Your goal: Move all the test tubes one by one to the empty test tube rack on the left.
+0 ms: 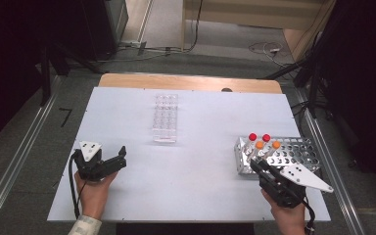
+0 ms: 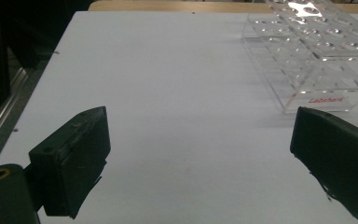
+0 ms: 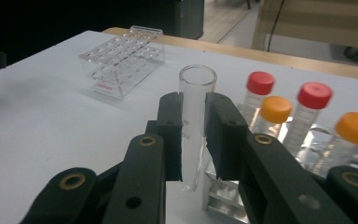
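My right gripper [image 3: 194,108] is shut on a clear, uncapped glass test tube [image 3: 196,77], held upright just above the near left corner of a metal tube rack [image 3: 223,198]. In the high view this gripper [image 1: 254,164] sits at the rack's [image 1: 301,147] front left corner. Two red-capped tubes [image 3: 259,84] and two orange-capped tubes [image 3: 276,109] stand in the rack. A clear plastic rack [image 1: 165,117] lies at the table's middle. My left gripper [image 1: 122,157] rests low at the front left with its jaws wide apart and nothing between them. Ahead of it to the right is the clear rack [image 2: 317,60].
The white table [image 1: 200,171] has its wooden far edge [image 1: 191,82] behind the clear rack. Metal rails run along both sides of the table on the floor. Cables lie on the floor beyond the far edge.
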A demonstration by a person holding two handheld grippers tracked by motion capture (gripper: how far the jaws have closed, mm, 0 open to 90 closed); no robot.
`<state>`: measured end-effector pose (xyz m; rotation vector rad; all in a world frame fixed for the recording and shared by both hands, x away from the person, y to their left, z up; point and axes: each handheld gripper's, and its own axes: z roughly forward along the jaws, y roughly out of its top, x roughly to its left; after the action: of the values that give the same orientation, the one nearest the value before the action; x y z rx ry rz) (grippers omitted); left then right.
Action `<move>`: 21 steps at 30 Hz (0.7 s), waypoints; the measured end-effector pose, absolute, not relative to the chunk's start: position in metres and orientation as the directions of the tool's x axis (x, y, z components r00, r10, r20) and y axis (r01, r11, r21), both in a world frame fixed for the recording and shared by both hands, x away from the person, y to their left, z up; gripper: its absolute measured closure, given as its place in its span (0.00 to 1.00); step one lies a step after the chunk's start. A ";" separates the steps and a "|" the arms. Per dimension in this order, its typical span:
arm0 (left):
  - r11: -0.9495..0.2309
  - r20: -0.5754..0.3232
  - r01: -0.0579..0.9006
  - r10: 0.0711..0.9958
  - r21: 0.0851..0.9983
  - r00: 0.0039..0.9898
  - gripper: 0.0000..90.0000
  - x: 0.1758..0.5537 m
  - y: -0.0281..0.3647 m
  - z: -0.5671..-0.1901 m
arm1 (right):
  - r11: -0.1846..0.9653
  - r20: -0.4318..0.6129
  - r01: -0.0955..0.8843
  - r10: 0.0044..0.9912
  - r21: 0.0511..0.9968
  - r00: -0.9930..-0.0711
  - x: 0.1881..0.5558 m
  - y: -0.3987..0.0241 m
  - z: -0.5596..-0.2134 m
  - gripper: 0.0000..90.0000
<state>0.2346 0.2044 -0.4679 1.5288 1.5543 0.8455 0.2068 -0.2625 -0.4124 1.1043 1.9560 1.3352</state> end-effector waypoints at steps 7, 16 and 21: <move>0.062 -0.107 0.465 0.992 0.883 0.072 0.05 0.236 0.195 -0.458 | 0.221 0.021 0.339 0.810 0.915 -0.586 0.215 -0.232 -0.422 0.82; 0.029 -0.099 0.448 0.986 0.894 0.134 0.07 0.246 0.174 -0.450 | 0.255 0.011 0.341 0.786 0.905 -0.618 0.234 -0.198 -0.430 0.82; 0.004 -0.099 0.444 0.977 0.896 0.190 0.11 0.250 0.160 -0.446 | 0.272 -0.005 0.338 0.785 0.901 -0.619 0.249 -0.175 -0.439 0.82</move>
<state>0.2496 0.1604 -0.4456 1.5823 1.3890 0.7601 0.2485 -0.1747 -0.4385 1.0115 2.0936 1.3110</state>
